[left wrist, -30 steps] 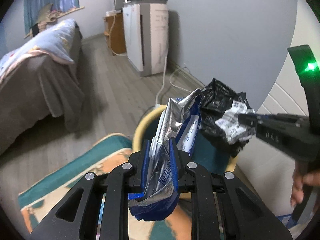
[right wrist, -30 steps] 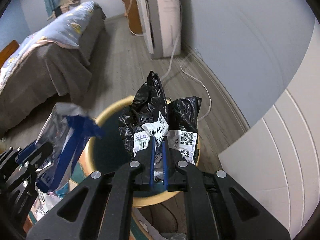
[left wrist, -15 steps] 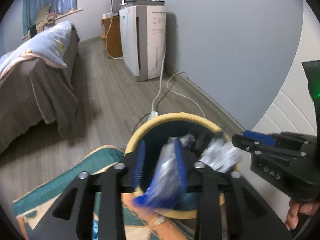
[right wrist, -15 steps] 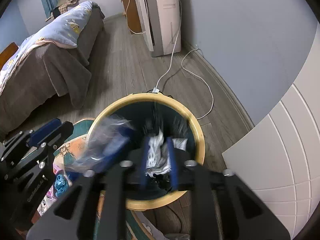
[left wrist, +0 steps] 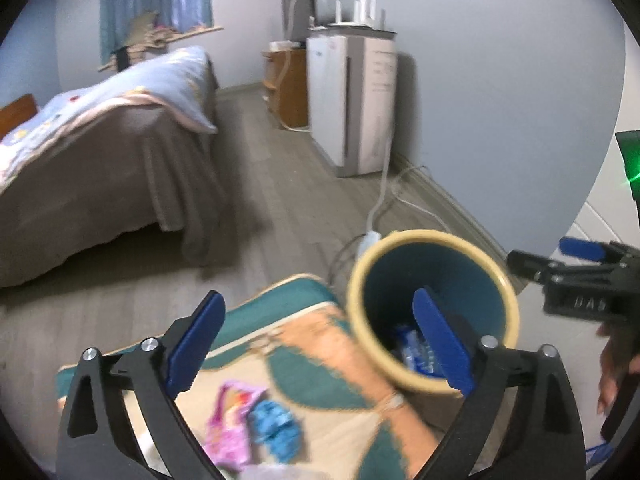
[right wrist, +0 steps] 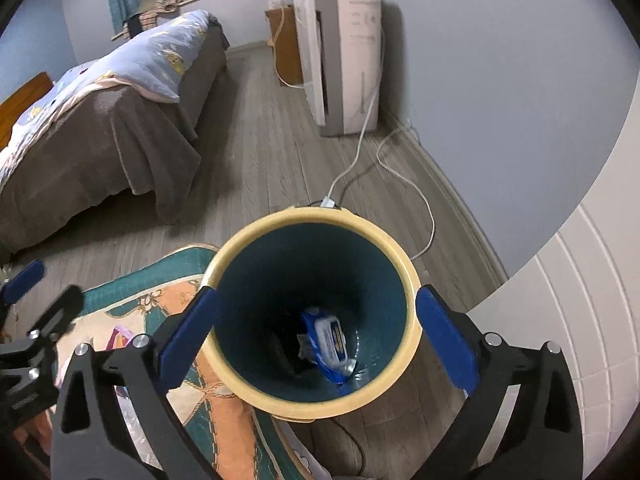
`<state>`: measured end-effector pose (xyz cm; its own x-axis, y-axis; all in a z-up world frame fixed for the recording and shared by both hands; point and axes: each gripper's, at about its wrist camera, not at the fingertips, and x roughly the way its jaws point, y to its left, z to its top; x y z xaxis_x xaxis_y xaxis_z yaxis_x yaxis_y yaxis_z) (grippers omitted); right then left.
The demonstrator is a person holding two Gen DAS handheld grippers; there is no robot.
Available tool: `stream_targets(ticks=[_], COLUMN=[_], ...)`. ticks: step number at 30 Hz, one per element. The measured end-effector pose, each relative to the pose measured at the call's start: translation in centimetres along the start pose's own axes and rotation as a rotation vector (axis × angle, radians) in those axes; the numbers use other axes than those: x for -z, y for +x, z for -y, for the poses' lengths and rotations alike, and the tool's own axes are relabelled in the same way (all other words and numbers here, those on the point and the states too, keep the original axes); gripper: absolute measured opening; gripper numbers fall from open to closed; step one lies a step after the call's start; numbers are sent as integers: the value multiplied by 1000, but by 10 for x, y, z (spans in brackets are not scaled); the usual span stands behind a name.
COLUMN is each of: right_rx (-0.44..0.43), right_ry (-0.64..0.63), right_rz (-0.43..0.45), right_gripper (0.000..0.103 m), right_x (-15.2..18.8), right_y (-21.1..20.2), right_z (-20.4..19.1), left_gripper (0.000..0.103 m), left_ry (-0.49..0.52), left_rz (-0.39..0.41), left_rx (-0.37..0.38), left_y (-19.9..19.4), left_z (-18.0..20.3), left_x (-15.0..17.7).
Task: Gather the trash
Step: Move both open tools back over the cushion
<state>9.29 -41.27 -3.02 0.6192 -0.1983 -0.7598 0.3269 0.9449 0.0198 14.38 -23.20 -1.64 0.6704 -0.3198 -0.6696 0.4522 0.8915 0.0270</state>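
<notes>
Both loads dropped, more litter waiting on the rug.

My left hand-held gripper (left wrist: 316,344) and right hand-held gripper (right wrist: 316,340) are opening wide, nothing between the jaws, both tilted down over the bin (right wrist: 256,392). The blue wrapper (right wrist: 330,340) lies at its bottom. Next I judge: swing down to the pink wrapper (left wrist: 230,428) on the rug (left wrist: 320,364).

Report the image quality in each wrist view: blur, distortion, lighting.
Left wrist view: motion blur smears the bin, rug and pink wrapper; fisheye bends the walls. Right wrist view: sharper, blue wrapper readable in the shadowed bin bottom; dim, even room light, dark vignette corners.
</notes>
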Motion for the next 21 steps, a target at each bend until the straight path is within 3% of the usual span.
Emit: stream_targets(ticks=[6,14,21], right_rx=[3,-11,-31], right_ry=[-73,-112,-185], right_rz=[32,58,30], right_gripper=[97,97,97], right_x=[14,37,67], right_y=[-26,-55,-61], right_z=[-36,-81,-128], left_gripper=[96,97,97], left_ry=[-53,-39,-76], left_rz=[25,66,53], left_rx=[-60,-143,-187], left_y=[-53,-123,-150], left_z=[-41,-80,-108], left_x=[26,66,102])
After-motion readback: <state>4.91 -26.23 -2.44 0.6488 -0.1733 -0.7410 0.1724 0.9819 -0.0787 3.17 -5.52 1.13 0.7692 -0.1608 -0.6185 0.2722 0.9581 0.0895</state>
